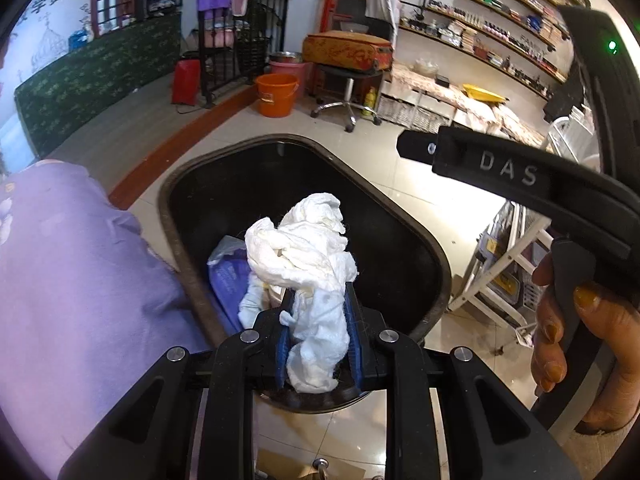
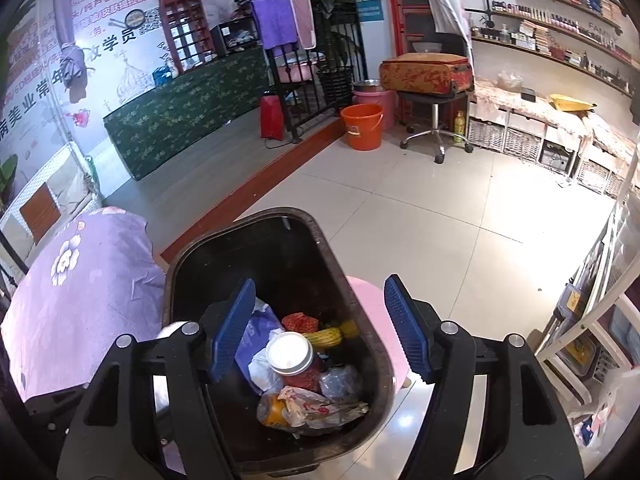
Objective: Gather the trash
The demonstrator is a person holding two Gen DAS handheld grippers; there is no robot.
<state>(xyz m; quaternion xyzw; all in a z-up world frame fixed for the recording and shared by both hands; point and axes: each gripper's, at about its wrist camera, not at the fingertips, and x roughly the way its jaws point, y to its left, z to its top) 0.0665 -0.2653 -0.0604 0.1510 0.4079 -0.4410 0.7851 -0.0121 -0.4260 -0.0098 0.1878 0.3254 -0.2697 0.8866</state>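
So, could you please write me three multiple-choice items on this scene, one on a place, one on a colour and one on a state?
1. Where is the left gripper's tissue wad?
A. Above the bin
B. On the floor
C. On a shelf

2. What colour is the bucket?
A. Green
B. Orange
C. White

3. How is the right gripper?
A. Shut on a cup
B. Open, holding nothing
C. Shut on a bag

Answers:
1 A, the wad hangs over the bin's opening.
2 B, it is plainly orange.
3 B, its pads stand apart with nothing between.
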